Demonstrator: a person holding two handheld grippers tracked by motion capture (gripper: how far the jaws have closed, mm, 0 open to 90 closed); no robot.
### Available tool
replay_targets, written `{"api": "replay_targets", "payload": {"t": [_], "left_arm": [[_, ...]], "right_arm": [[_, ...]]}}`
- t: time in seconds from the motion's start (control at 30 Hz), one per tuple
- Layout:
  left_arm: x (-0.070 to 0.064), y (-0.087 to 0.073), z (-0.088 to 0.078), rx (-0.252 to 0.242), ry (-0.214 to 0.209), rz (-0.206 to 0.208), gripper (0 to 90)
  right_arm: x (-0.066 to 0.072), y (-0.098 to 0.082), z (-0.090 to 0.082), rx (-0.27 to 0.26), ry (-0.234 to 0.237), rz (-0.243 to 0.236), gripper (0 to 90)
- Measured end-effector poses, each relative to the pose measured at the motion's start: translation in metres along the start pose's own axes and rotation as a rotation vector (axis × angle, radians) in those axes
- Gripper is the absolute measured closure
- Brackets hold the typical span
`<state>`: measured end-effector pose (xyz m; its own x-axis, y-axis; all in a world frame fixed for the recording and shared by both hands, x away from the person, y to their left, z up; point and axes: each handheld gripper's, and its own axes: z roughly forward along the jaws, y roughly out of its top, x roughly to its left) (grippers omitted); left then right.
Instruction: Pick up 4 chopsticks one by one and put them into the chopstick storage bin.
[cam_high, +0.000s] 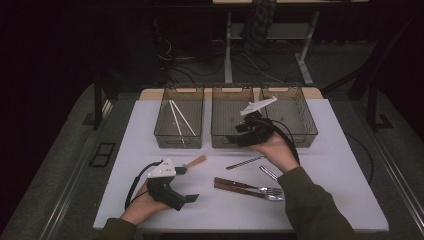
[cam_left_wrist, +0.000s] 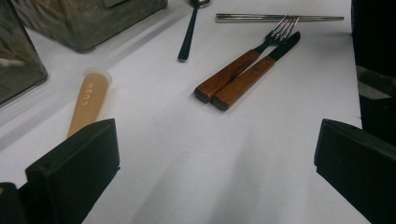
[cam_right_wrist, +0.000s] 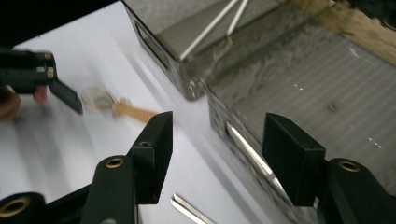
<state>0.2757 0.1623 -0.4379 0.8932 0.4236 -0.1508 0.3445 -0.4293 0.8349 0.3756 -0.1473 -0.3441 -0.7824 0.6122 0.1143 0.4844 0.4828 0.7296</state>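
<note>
Right tongs (cam_high: 239, 134) released and empty at the middle bin's (cam_high: 231, 140) near wall; left tongs (cam_high: 192, 184) released by the desk's (cam_high: 340, 200) near edge.

I see a white table (cam_high: 340, 190) carrying three smoky plastic bins (cam_high: 179, 125) in a row at the far edge. Nearer me lie a tan spoon (cam_high: 195, 162), metal chopsticks (cam_high: 244, 162), and a wood-handled fork (cam_high: 247, 186) beside a wood-handled knife (cam_high: 240, 190).
</note>
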Motion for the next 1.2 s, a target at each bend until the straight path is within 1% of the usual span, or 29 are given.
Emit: {"api": "replay_targets", "payload": {"t": [0.27,0.37,0.47,0.53,0.63,0.73,0.77,0.83,0.9,1.0,1.2], "left_arm": [[0.0,0.0,-0.001,-0.001,0.002,-0.001,0.0],[0.0,-0.001,0.0,0.004,0.0,0.001,0.0],[-0.001,0.0,0.0,0.006,0.0,0.002,0.0],[-0.001,0.0,0.0,0.008,0.002,0.004,0.0],[-0.002,0.0,-0.001,0.006,0.001,0.007,0.0],[-0.002,0.0,-0.001,0.006,-0.001,0.006,0.0],[-0.002,0.0,-0.001,0.008,-0.002,0.007,0.0],[-0.003,0.0,-0.001,0.009,-0.002,0.01,0.0],[-0.003,0.0,-0.001,0.008,-0.002,0.01,0.0],[-0.002,0.0,-0.001,0.009,0.0,0.009,0.0],[-0.003,0.0,0.0,0.012,0.0,0.011,0.0]], "right_arm": [[-0.01,-0.047,-0.03,-0.036,-0.038,0.027,43.7],[-0.012,-0.064,-0.041,-0.064,-0.045,0.04,45.5],[-0.013,-0.076,-0.048,-0.049,-0.052,0.04,46.1],[-0.013,-0.085,-0.054,-0.053,-0.051,0.049,46.8],[-0.014,-0.101,-0.062,-0.036,-0.06,0.057,47.6],[-0.014,-0.115,-0.07,-0.001,-0.068,0.064,49.8],[-0.013,-0.119,-0.074,0.017,-0.069,0.071,52.1],[-0.011,-0.124,-0.08,0.037,-0.083,0.069,53.8],[-0.01,-0.129,-0.084,0.053,-0.078,0.07,56.2],[-0.009,-0.138,-0.088,0.103,-0.086,0.071,59.6],[-0.011,-0.157,-0.093,0.162,-0.086,0.088,67.1]]}}
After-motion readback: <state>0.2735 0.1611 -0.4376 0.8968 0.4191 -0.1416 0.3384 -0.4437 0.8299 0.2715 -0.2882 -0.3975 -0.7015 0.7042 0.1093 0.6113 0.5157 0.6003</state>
